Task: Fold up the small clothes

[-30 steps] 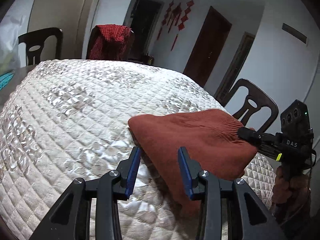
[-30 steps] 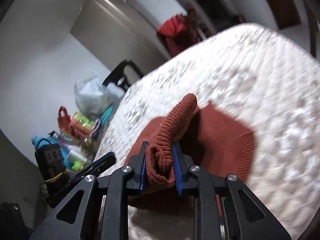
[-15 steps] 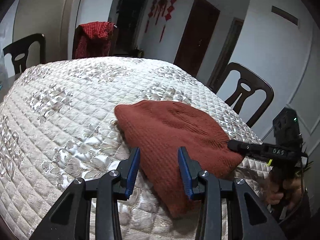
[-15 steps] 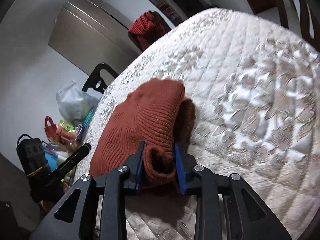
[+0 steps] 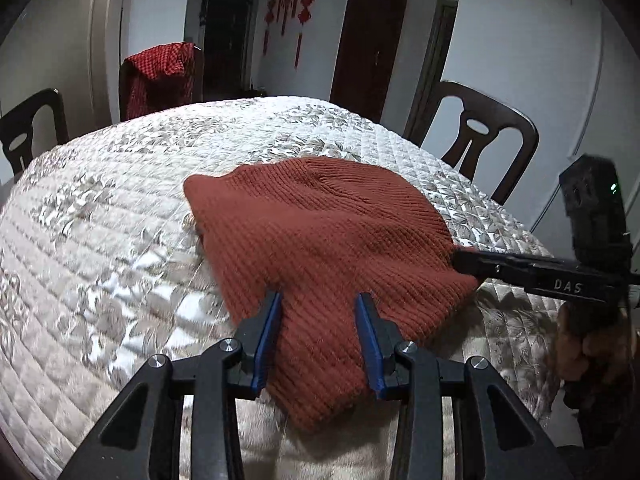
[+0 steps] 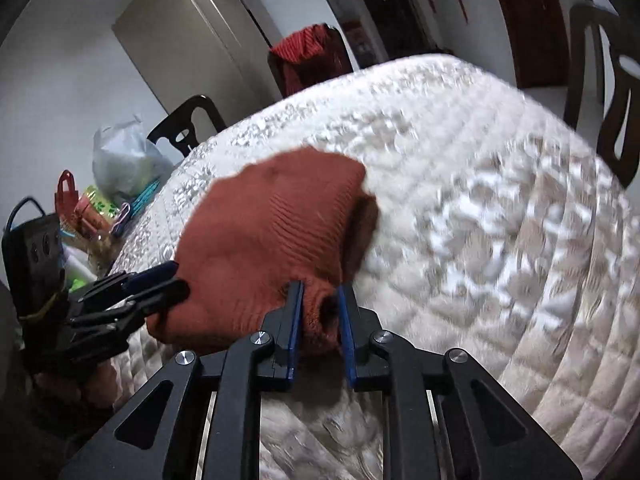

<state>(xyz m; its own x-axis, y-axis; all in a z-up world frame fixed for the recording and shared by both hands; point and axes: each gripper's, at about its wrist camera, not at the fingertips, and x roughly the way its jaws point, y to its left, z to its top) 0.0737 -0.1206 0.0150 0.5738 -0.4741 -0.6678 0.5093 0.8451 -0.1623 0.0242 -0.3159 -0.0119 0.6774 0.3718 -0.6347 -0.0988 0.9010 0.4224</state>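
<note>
A rust-red ribbed knit garment [image 5: 320, 240] lies folded on the quilted white table cover [image 5: 100, 240]. It also shows in the right wrist view [image 6: 272, 232]. My left gripper [image 5: 318, 308] is open, its jaws astride the garment's near edge. It also shows in the right wrist view [image 6: 160, 284], at the garment's left edge. My right gripper [image 6: 318, 300] is shut on the garment's near right corner, low at the table. In the left wrist view this gripper [image 5: 464, 260] meets the cloth at its right edge.
Dark wooden chairs [image 5: 480, 140] stand around the table, one draped with a red checked cloth [image 5: 160, 72]. A plastic bag [image 6: 120, 156] and small clutter [image 6: 88, 208] sit at the table's far left end.
My right gripper has laid the held corner down and across, so the garment now lies flatter and folded. My left gripper has moved in over the garment's near edge, still open.
</note>
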